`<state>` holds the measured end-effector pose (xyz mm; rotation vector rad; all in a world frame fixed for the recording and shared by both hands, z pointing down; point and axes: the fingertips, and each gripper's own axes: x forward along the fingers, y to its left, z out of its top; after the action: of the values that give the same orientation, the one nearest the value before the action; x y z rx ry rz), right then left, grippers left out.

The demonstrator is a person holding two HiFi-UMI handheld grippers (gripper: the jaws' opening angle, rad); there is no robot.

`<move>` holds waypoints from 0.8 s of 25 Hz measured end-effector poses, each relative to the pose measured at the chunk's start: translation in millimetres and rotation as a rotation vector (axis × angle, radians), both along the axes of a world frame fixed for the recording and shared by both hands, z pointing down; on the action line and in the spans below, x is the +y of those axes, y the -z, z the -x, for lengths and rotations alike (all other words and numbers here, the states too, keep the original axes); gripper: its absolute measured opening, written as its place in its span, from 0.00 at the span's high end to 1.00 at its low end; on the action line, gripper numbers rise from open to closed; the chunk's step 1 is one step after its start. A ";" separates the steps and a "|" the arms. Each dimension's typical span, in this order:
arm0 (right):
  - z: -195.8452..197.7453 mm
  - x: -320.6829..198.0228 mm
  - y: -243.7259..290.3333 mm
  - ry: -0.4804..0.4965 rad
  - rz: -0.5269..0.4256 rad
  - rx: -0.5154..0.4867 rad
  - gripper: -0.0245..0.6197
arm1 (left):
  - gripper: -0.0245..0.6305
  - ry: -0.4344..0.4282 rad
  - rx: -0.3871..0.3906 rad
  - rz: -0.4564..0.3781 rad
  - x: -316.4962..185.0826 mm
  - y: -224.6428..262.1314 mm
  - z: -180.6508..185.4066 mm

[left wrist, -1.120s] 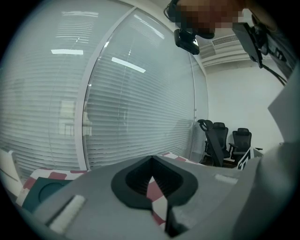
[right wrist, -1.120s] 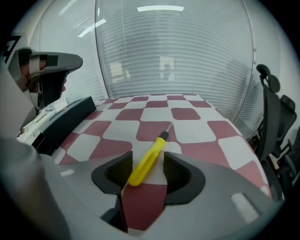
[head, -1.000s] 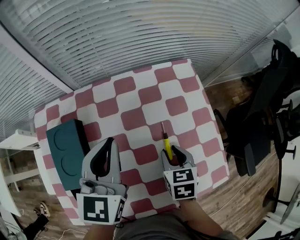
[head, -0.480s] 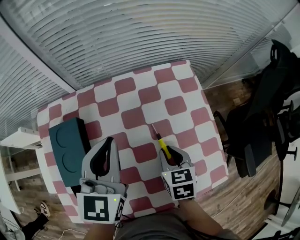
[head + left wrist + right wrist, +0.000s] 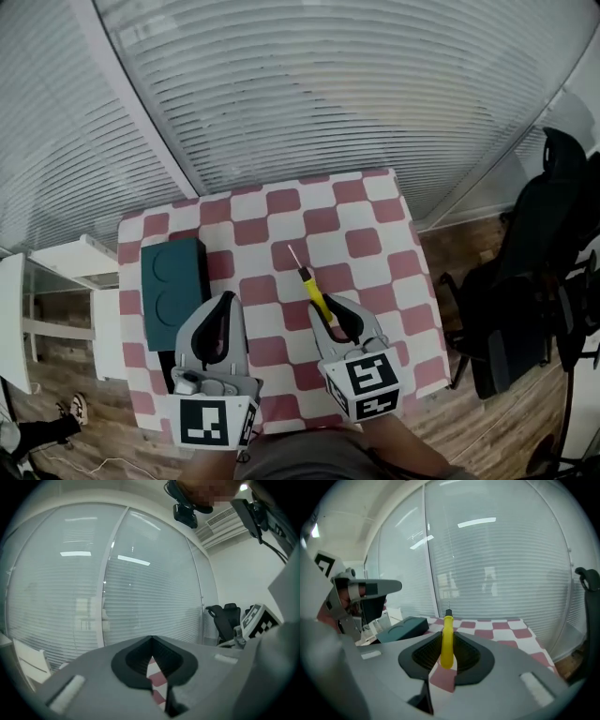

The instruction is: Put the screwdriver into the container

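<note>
Screwdriver [image 5: 312,292] clamped by yellow handle in right tool [image 5: 329,305], jaws just closing; left tool [image 5: 225,298] together.

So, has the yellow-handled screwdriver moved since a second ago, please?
Yes: the yellow-handled screwdriver has swung its tip left, toward the dark teal container.

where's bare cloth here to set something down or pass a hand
Free: the far band of cloth beyond the container, along the blinds, and the right side between the screwdriver and the cloth's right edge. Crowded: the near left, with the container beside the left gripper, and the near middle under the right gripper, whose fingers have just closed on the screwdriver.
</note>
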<state>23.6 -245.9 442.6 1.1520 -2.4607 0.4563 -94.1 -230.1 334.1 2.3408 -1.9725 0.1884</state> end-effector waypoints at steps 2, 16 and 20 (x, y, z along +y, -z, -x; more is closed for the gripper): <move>10.7 8.8 28.8 0.043 -0.035 -0.036 0.81 | 0.96 0.035 -0.021 -0.022 16.4 13.4 4.0; 58.7 57.3 203.5 0.329 -0.325 -0.218 0.81 | 0.96 0.307 -0.122 -0.216 102.2 98.2 38.2; 67.4 72.3 203.0 0.395 -0.317 -0.216 0.81 | 0.96 0.354 -0.128 -0.216 118.8 101.0 40.3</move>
<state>-43.8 -173.6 239.7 0.7175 -2.9363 0.0780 -134.3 -111.3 233.2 2.0868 -2.5440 0.1089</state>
